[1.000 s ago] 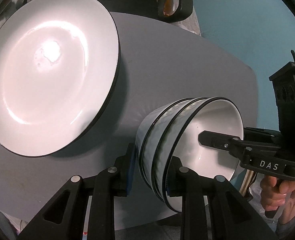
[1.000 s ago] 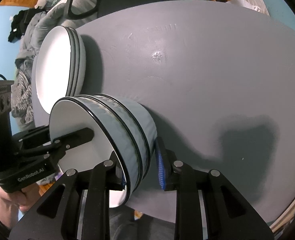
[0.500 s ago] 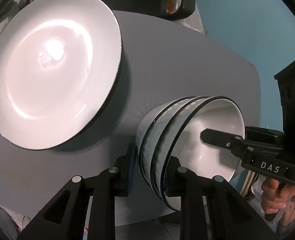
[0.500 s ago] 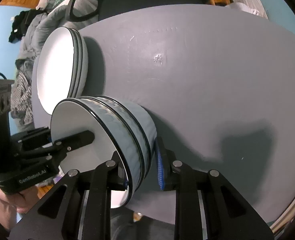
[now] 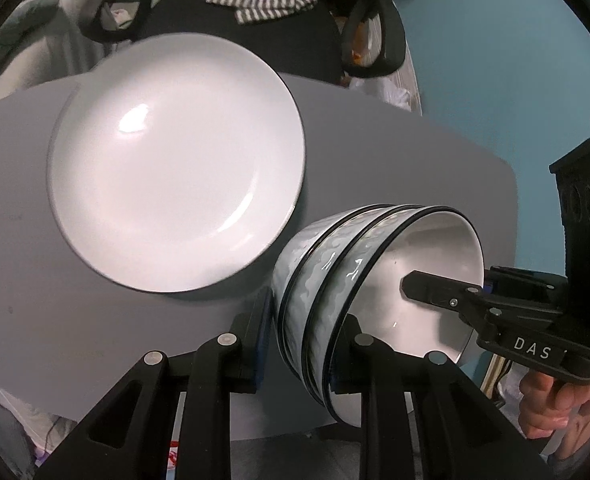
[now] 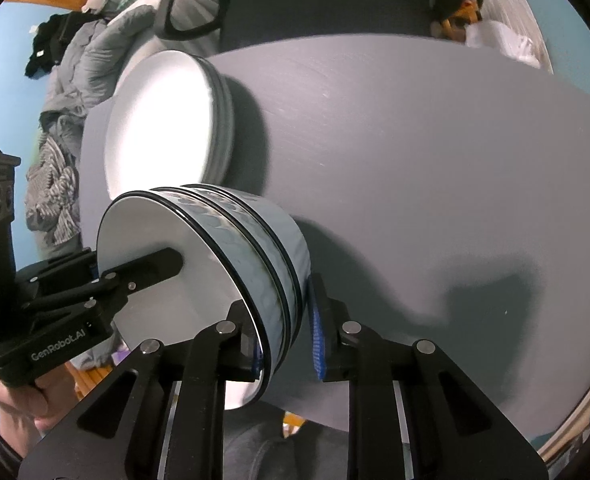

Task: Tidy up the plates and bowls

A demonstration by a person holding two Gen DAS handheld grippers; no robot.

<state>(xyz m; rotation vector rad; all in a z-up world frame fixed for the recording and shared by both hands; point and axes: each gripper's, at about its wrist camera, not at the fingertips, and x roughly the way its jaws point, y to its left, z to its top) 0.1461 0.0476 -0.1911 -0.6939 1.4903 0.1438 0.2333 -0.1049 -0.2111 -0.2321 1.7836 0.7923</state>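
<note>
Both tongs are on the bowls point(image 5: 359, 280) here: three nested bowls, lifted and tipped, mouth toward the right hand. The left tongs point(image 5: 301, 344) are clamped across the rim, one finger inside the top bowl, the other on the patterned outer wall; the right tongs point(image 6: 285, 338) bite the opposite rim the same way. The stack hangs over the near edge of the counter point(image 6: 435, 160), close to the plates point(image 5: 175, 160), which sit in their own pile toward the far left corner. Now, the worry: each grip pinches several rims at once, so the lower bowls look held mostly by nesting and friction, and with this tilt one could slide out and drop to the counter, or past its near edge to the floor. If the two hands drift apart or twist unevenly, the stack could shear open. Swing left carelessly and the bowl foot may knock the plates' rim and chip it. The counter is plain matte grey with rounded corners, bare apart from the dishes. Beyond its far edge stands a black chair point(image 5: 279, 40) with a striped cloth point(image 5: 263, 4) on it, heaps of clothes point(image 6: 87, 60) to the left, and teal walls behind.
</note>
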